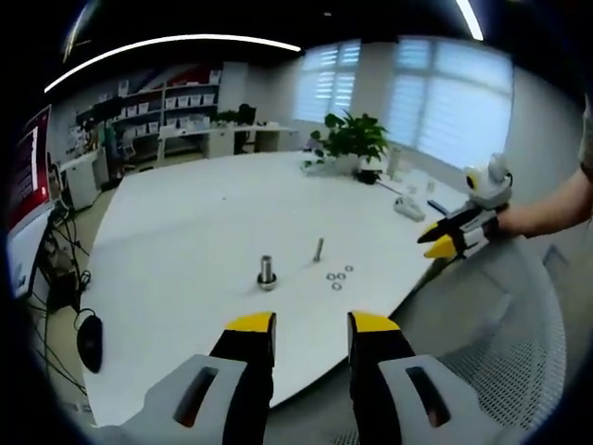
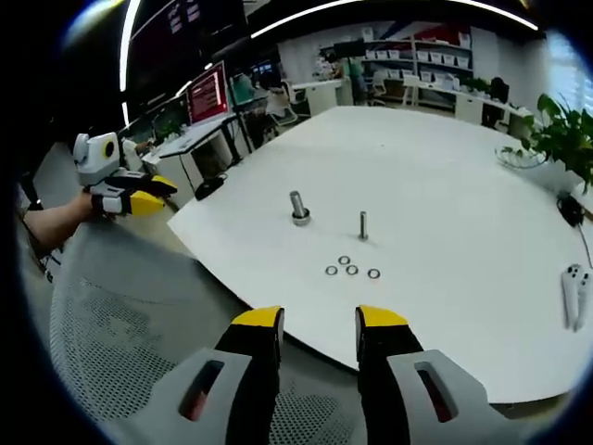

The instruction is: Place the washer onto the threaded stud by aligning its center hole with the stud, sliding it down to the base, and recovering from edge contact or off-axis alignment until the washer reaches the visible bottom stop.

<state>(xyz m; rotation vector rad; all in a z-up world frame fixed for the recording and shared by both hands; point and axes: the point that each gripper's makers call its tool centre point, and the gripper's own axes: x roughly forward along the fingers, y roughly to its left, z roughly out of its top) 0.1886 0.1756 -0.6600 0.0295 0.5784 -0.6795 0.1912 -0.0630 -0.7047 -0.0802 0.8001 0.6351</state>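
Note:
Several small washers [image 1: 335, 276] [image 2: 352, 269] lie loose on the white table [image 1: 204, 222] [image 2: 445, 167], near its front edge. Just behind them a thin upright stud [image 1: 319, 248] [image 2: 363, 225] stands on the table. A thicker bolt with a wide base [image 1: 267, 272] [image 2: 298, 208] stands to its left. My left gripper [image 1: 312, 324] [image 2: 148, 197] is open and empty, held off the table's edge. My right gripper [image 2: 319, 320] [image 1: 443, 243] is also open and empty, short of the washers, over the edge.
A grey mesh chair back [image 1: 505, 343] [image 2: 120, 352] sits below the table's edge. A potted plant [image 1: 354, 139] [image 2: 565, 130] and a white controller [image 2: 576, 295] rest on the far side. Desks with monitors [image 2: 208, 97] stand beyond.

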